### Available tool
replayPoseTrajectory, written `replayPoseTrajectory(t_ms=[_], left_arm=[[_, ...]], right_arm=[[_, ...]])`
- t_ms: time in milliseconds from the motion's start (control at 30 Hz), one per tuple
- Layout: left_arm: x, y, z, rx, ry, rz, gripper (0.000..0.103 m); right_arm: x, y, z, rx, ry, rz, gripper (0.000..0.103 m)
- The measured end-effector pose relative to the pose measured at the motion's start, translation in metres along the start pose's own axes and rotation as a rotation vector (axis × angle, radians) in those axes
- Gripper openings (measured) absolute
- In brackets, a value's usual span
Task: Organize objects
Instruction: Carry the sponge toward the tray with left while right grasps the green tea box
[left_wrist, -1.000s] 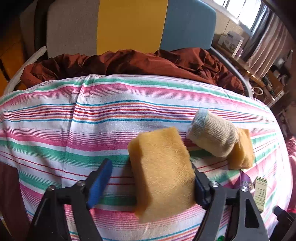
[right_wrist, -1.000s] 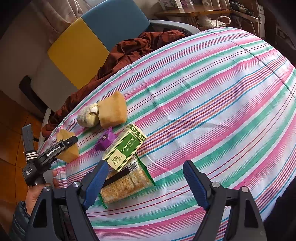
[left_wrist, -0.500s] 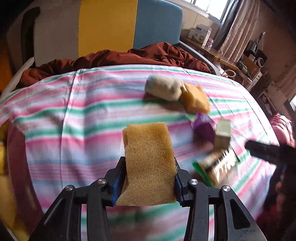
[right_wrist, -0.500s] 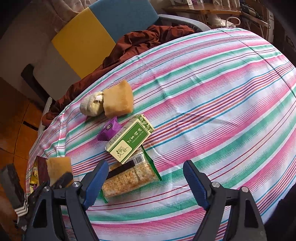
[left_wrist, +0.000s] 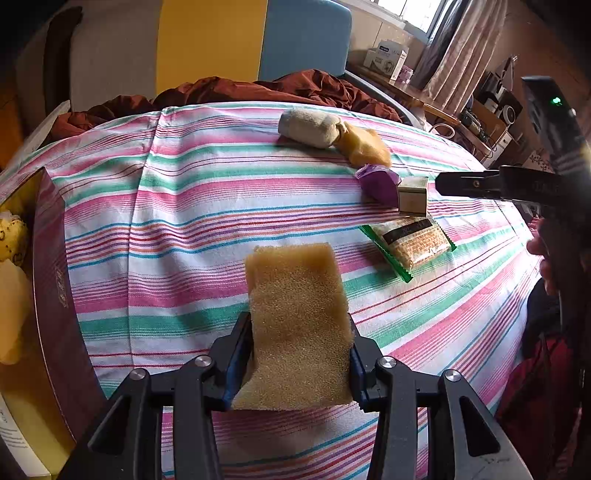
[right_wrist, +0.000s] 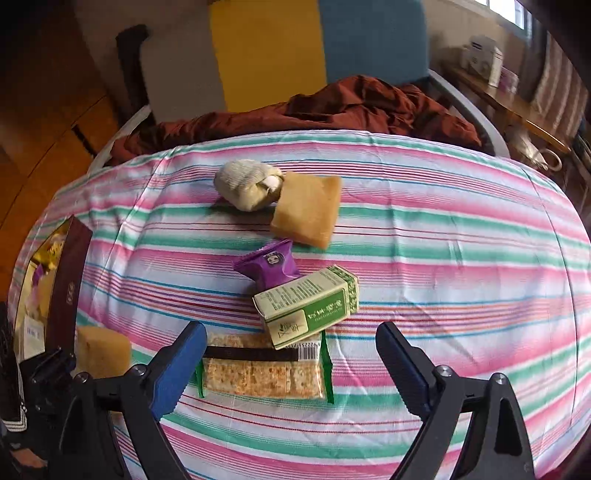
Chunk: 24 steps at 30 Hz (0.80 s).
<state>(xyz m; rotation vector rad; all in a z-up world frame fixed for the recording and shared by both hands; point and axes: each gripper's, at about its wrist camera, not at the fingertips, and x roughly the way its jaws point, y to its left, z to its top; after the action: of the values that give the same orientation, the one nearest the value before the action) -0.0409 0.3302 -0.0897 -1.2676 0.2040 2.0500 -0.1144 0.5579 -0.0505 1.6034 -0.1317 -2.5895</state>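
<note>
The left gripper (left_wrist: 299, 363) is clamping a yellow sponge (left_wrist: 297, 328) above the striped tablecloth (left_wrist: 184, 229), apparently carrying it toward the open box (left_wrist: 55, 295) at the table's left edge; the next move calls for positioning over the box before release. The right gripper (right_wrist: 291, 365) is angling downward, jaws opening and holding nothing, over the cracker packet (right_wrist: 264, 373).
</note>
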Motion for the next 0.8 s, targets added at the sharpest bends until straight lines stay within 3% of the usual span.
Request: replayPoseTrajectory(t_ms=[200,400,500,533,633,800], left_arm=[[0.001,0.004,0.001,-0.020,-0.001,-0.020,0.048],[0.005,0.006,0.000,-0.037,0.007,-0.037,0.050],[0.007,0.005,0.001,-0.032,0.004,-0.034,0.051],[0.007,0.005,0.001,-0.031,0.003,-0.033,0.051],[0.007,0.005,0.000,-0.026,-0.007,-0.029,0.051],[0.006,0.004,-0.002,-0.024,-0.019,-0.026,0.050]], right_arm=[[0.031,0.002,0.011,-0.166,0.112,-0.031,0.098],[0.053,-0.009,0.015,-0.181,0.159,-0.038,0.098],[0.060,-0.012,0.014,-0.165,0.157,-0.005,0.090],[0.061,-0.013,0.014,-0.152,0.149,0.007,0.076],[0.058,-0.014,0.011,-0.130,0.134,0.010,0.076],[0.032,-0.010,0.011,-0.070,0.079,-0.099,0.076]])
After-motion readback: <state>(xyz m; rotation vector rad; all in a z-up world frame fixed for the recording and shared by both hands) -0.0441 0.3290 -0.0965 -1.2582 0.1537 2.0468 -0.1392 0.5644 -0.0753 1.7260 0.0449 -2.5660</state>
